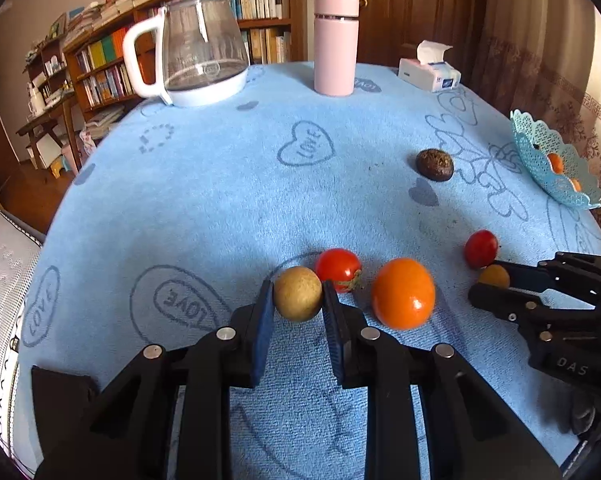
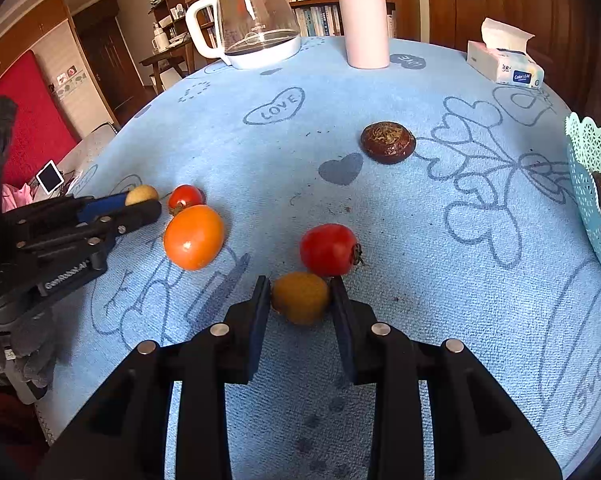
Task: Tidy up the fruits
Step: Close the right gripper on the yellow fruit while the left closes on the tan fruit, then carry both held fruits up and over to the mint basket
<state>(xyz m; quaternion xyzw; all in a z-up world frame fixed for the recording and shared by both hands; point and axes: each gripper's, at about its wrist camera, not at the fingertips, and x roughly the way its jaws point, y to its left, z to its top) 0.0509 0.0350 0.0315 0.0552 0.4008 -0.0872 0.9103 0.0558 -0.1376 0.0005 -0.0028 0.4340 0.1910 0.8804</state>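
Note:
My left gripper (image 1: 297, 288) is shut on a tan round fruit (image 1: 298, 300) resting on the blue cloth (image 1: 220, 200). Just beyond it lie a red tomato (image 1: 337, 266) and an orange (image 1: 403, 293). My right gripper (image 2: 300, 284) is shut on a small yellow-orange fruit (image 2: 300, 300), with a second red tomato (image 2: 329, 249) touching its far side. A dark brown fruit (image 2: 387, 142) sits alone further back. The turquoise lattice basket (image 2: 588, 168) at the right edge holds some fruit, mostly hidden by its wall.
A glass kettle (image 1: 196, 52), a pink flask (image 1: 335, 44) and a tissue box (image 1: 430, 68) stand along the far edge of the round table. The basket (image 1: 540, 152) sits near the right rim. Bookshelves stand behind the table.

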